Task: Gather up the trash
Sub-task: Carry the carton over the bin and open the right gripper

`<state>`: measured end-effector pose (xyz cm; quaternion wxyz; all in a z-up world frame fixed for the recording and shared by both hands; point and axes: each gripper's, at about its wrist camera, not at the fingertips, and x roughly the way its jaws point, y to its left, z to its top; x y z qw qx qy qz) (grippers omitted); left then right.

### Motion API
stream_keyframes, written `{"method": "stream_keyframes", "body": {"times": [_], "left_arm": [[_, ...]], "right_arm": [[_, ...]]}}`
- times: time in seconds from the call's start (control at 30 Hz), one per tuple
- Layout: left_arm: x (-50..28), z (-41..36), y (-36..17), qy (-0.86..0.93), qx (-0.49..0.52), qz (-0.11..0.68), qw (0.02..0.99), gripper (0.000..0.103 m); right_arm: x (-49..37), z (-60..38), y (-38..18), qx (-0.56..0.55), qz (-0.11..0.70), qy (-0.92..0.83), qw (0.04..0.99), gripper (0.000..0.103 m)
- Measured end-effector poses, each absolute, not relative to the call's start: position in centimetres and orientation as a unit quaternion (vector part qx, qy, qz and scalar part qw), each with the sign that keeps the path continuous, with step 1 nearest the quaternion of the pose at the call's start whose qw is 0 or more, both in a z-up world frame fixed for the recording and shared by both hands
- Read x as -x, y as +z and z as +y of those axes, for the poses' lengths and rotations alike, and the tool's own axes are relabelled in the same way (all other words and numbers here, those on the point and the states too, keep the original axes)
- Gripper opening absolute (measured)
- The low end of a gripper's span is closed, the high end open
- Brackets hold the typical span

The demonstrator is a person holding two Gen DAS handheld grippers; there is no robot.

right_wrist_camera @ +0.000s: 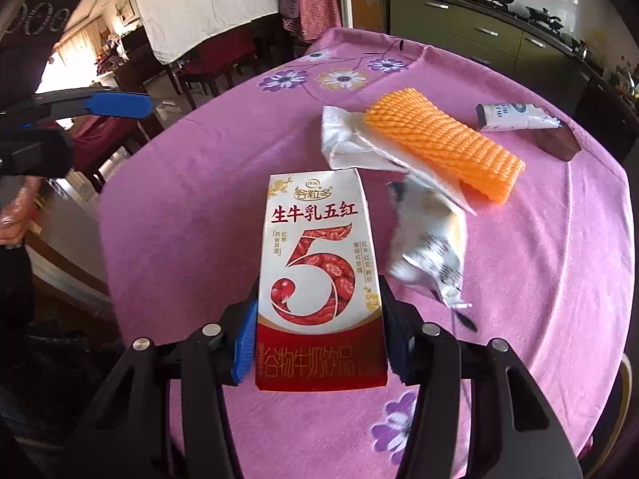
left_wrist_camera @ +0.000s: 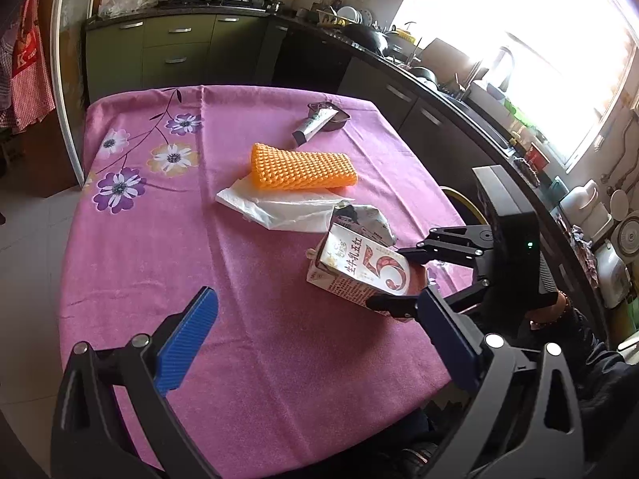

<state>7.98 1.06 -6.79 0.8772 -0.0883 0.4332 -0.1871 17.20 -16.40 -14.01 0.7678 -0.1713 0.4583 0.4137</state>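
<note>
On the pink worktop, the right gripper is clamping its fingers on the milk carton's stiff lower sides — light, crushable; left gripper is hovering open.

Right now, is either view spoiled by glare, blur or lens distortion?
Left wrist view: the window is blown out to white at upper right, and the fisheye bends the table edge. Right wrist view: evenly lit, the milk carton print is sharp, but the crumpled wrapper beside it is smeared by blur; room lines curve toward the edges.
</note>
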Motion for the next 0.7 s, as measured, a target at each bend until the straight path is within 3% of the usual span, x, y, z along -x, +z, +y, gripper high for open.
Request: {"method": "stream_keyframes", "body": {"times": [0.47, 0.7], "left_arm": [[-8.0, 0.2, -6.5, -0.194, 0.073, 0.43, 0.878, 0.095], [-8.5, -1.8, -6.8, -0.221, 0.045, 0.435, 0.871, 0.096]], "right_arm": [[-14.5, -21.1, -10.3, 0.123, 0.445, 0.417, 0.783, 0.052], [-16.9, -32.9, -7.0, 0.06, 0.424, 0.267, 0.863, 0.052]]}}
